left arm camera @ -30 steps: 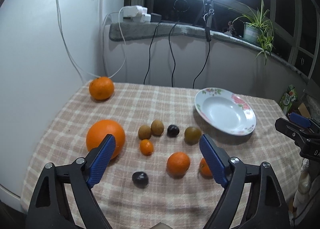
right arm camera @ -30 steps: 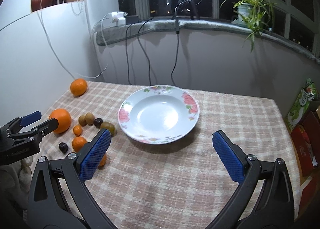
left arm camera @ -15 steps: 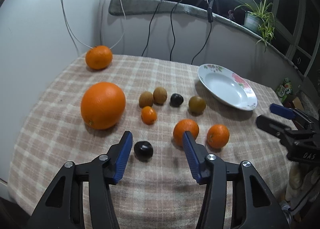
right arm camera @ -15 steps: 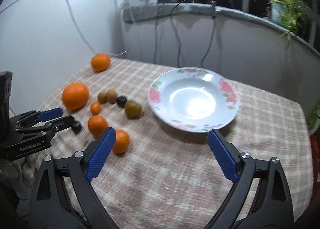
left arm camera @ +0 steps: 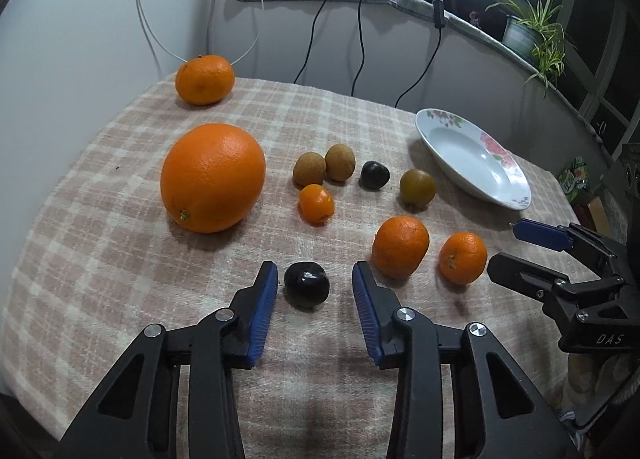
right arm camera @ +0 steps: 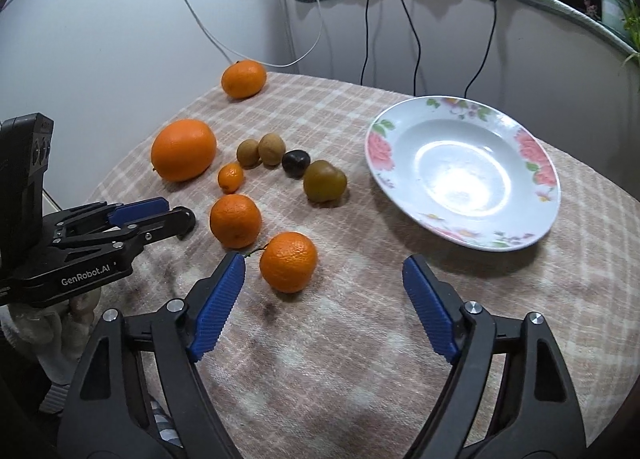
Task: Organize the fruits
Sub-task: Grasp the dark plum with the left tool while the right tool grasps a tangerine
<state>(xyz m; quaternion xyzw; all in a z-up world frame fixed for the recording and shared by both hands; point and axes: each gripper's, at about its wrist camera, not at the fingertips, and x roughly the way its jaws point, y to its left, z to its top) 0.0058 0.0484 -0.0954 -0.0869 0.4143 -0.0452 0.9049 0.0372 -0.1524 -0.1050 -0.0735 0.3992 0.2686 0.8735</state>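
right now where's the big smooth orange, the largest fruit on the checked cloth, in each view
Left wrist view: the big smooth orange lies left of centre, beyond and left of the left gripper, whose fingers are closing around a dark round plum.
Right wrist view: it sits at the left, just above the left gripper seen from the side.
Shared landmark: the white flowered plate, right of the fruit in both views.

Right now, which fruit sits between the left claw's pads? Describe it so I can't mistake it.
Start at the big orange on the checked cloth and come toward the camera. The dark plum there is alone, glossy, near-black; its twin sits by the brown fruits.
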